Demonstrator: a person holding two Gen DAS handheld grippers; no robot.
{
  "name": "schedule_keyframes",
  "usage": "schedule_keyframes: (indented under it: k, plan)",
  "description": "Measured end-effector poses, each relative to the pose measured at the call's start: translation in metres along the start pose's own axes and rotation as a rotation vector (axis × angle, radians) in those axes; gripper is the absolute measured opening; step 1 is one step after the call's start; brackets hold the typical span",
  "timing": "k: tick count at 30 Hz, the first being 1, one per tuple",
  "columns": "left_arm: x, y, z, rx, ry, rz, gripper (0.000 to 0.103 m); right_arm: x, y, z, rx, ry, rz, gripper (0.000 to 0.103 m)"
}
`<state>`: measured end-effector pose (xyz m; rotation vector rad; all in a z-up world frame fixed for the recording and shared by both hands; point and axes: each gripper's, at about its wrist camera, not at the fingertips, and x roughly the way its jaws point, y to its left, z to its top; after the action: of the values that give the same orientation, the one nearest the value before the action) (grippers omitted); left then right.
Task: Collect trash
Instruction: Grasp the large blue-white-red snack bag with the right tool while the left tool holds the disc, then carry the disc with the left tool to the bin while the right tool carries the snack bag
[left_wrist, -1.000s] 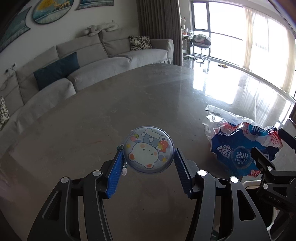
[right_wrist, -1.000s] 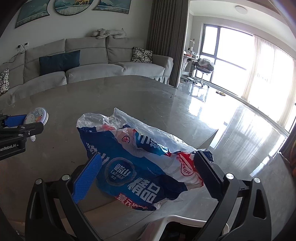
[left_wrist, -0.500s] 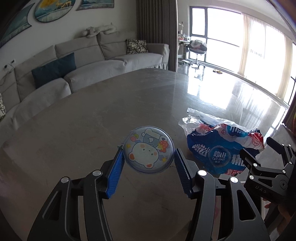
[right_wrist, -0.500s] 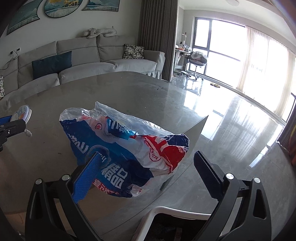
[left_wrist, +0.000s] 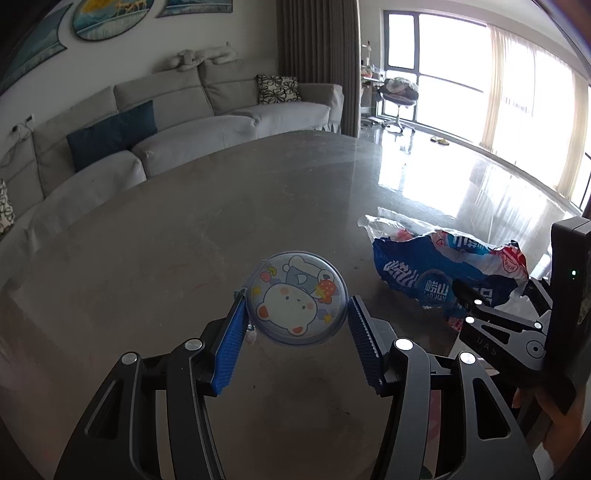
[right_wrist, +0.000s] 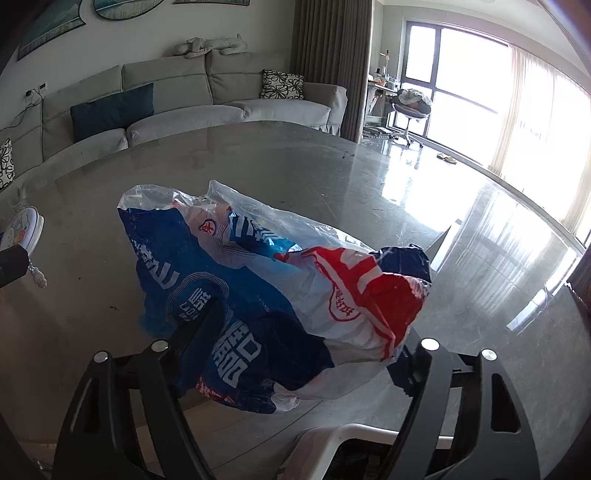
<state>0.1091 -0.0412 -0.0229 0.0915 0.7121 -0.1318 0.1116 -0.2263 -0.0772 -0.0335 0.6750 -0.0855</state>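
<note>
Right wrist view: plastic bag (right_wrist: 280, 295) hides right tongs (right_wrist: 306, 339) clenched on it; left tongs (left_wrist: 295, 328) grip round case (left_wrist: 297, 298).

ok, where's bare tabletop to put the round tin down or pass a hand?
Bare stretches: the table left of and beyond the round bear tin, out to the far edge by the sofa; also the strip between tin and plastic bag. Crowded on the near right: bag plus right gripper fill that corner.
</note>
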Motion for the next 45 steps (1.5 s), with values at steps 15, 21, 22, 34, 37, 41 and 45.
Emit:
schedule_keyframes:
  k: [15,21,22,34,37,41,45]
  plan:
    - [-0.028,-0.033,-0.012,0.064,-0.056,-0.064,0.056,-0.058,0.009,0.012,-0.065,-0.128,-0.042,0.035]
    - [-0.044,-0.047,-0.012,0.085,-0.086,-0.098,0.056,-0.079,-0.016,0.005,-0.045,-0.135,-0.128,0.035]
    - [-0.047,-0.05,-0.013,0.091,-0.089,-0.106,0.056,-0.084,-0.022,0.002,-0.033,-0.135,-0.141,0.035]
    - [-0.071,-0.118,-0.035,0.18,-0.104,-0.241,0.056,-0.137,-0.086,-0.046,0.095,-0.136,-0.283,0.035]
    - [-0.073,-0.14,-0.048,0.208,-0.08,-0.28,0.056,-0.149,-0.101,-0.063,0.128,-0.13,-0.323,0.035]
    - [-0.075,-0.169,-0.069,0.253,-0.045,-0.327,0.056,-0.162,-0.118,-0.089,0.185,-0.122,-0.36,0.035]
    - [-0.075,-0.193,-0.087,0.304,-0.022,-0.354,0.056,-0.169,-0.129,-0.106,0.221,-0.111,-0.388,0.034]
